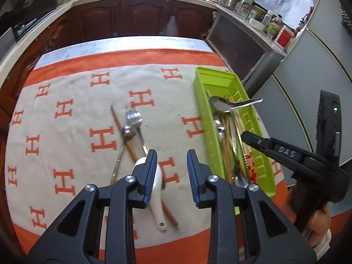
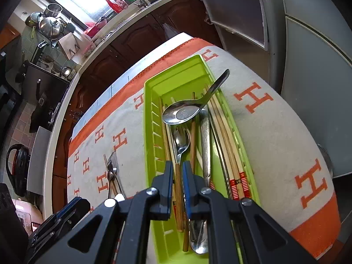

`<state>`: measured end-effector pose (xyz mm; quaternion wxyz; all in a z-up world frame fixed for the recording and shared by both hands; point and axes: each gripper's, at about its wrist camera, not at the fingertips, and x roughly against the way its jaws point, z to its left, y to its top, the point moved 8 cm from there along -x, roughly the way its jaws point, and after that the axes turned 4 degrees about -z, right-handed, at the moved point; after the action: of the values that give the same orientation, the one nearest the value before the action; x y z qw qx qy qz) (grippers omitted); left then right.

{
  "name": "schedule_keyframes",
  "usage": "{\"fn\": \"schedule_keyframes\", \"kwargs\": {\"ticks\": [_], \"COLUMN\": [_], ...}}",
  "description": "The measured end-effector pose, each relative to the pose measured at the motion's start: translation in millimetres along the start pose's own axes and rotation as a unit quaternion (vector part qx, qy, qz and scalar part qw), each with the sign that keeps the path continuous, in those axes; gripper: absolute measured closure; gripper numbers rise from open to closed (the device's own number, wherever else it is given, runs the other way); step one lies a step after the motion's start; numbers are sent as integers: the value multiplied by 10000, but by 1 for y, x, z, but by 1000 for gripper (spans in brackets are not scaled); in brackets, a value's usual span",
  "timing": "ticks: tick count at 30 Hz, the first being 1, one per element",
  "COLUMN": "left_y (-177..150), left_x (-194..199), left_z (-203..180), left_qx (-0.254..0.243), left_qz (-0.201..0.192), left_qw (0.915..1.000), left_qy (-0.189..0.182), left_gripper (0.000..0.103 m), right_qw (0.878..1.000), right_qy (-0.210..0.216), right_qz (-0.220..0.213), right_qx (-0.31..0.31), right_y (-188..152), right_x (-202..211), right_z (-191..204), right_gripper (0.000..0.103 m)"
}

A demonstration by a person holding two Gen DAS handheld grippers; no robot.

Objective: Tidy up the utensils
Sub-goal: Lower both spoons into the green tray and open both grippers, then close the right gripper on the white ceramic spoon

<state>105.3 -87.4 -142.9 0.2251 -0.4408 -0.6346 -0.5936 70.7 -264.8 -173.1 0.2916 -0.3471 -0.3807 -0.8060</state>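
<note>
A green utensil tray (image 1: 201, 101) (image 2: 151, 118) on the right of the cloth holds chopsticks, spoons and a large steel spoon (image 1: 222, 105) (image 2: 182, 113) lying across its rim. My right gripper (image 2: 176, 176) (image 1: 246, 135) hovers over the tray, its jaws nearly closed around a wood-handled spoon (image 2: 179, 154) that lies in the tray. My left gripper (image 1: 172, 169) is open above the cloth. Beside its left finger lie a white ceramic spoon (image 1: 157, 200), a fork (image 1: 134, 118), a small steel spoon (image 1: 128, 131) and a wooden chopstick (image 1: 132, 151).
The table carries a cream and orange H-pattern cloth (image 1: 66, 110). Dark kitchen cabinets (image 1: 132, 19) run behind it, and a grey fridge (image 1: 308, 77) stands close on the right. The tray sits near the table's right edge.
</note>
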Motion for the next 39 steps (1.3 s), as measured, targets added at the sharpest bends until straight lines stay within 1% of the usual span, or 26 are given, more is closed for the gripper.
{"fn": "schedule_keyframes", "kwargs": {"ticks": [5,12,15,23,29,35,36,37,39], "left_y": [-14,-36,-45,-62,-71,-79,-80,-81,-83], "left_x": [8,14,14,13,9,0,-2,-4,-7], "left_z": [31,75,91,124,142,151,151,150,149], "left_qx": [91,303,406,661,830,903,896,887,869], "left_qz": [-67,-68,-42,41,116,249,269,294,343], "left_qw": [9995,9974,9964,9936,9918,9910,9911,9911,9913], "left_qy": [292,646,744,911,963,956,952,943,921], "left_gripper": [78,78,78,78,78,78,78,78,78], "right_qw": [9997,9987,9981,9953,9917,9871,9862,9854,9846], "right_qy": [-62,-65,-31,-13,79,237,284,328,362], "right_qz": [-84,-25,29,169,302,638,719,794,866], "right_qx": [214,501,617,955,1246,1448,1465,1471,1475], "right_y": [-11,-27,-34,-51,-65,-83,-87,-90,-96], "right_x": [8,7,5,-4,-11,-27,-30,-33,-38], "right_z": [11,34,44,68,86,97,98,99,98], "right_gripper": [93,93,93,92,92,92,89,84,81]}}
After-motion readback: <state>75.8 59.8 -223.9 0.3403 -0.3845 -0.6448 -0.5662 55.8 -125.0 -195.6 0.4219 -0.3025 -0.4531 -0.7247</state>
